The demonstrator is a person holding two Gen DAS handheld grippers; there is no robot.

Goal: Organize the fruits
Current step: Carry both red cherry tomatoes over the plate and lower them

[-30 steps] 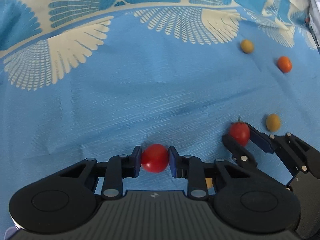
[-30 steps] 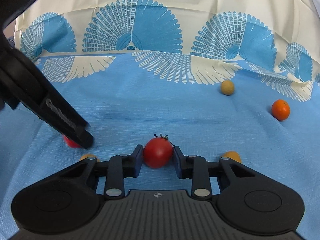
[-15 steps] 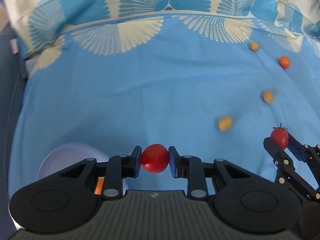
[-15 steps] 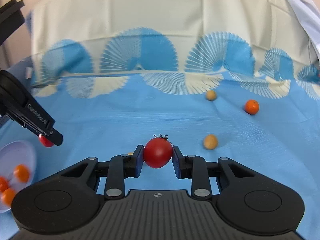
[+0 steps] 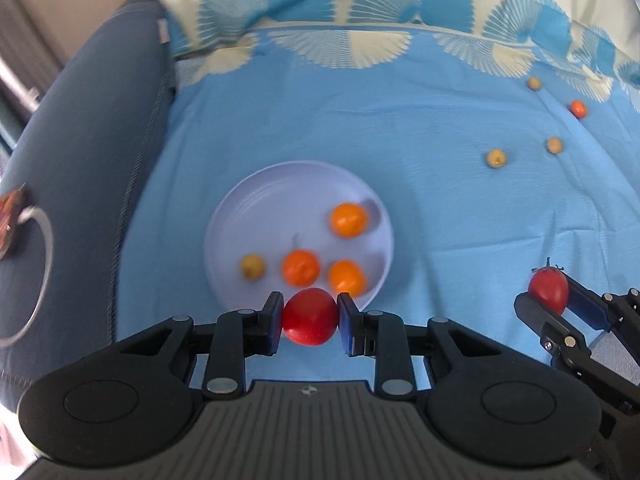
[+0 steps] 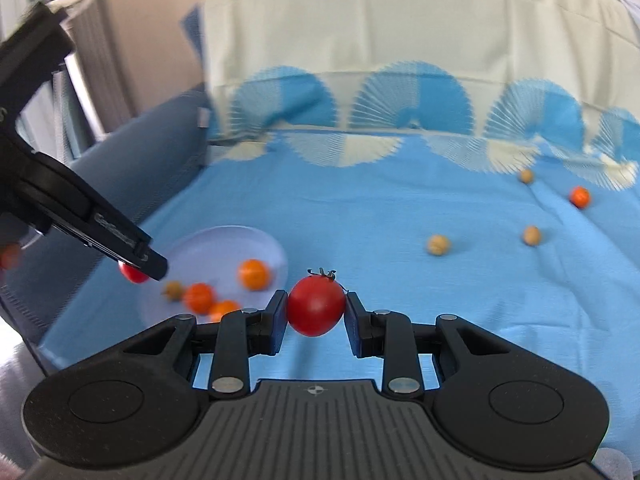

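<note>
Gripping a smooth red cherry tomato (image 5: 309, 317) over the near rim of the pale round plate (image 5: 240, 204), the left gripper (image 5: 309, 322) is nearly closed on it. The right gripper (image 6: 316, 316) is pinching a stemmed red tomato (image 6: 316, 310) above the blue cloth (image 6: 400, 240). Releasing at the rim is risking a roll-off.

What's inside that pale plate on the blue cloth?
The plate holds three orange fruits and one small yellowish fruit. Its near edge is hidden behind the left tool and its red tomato.
</note>
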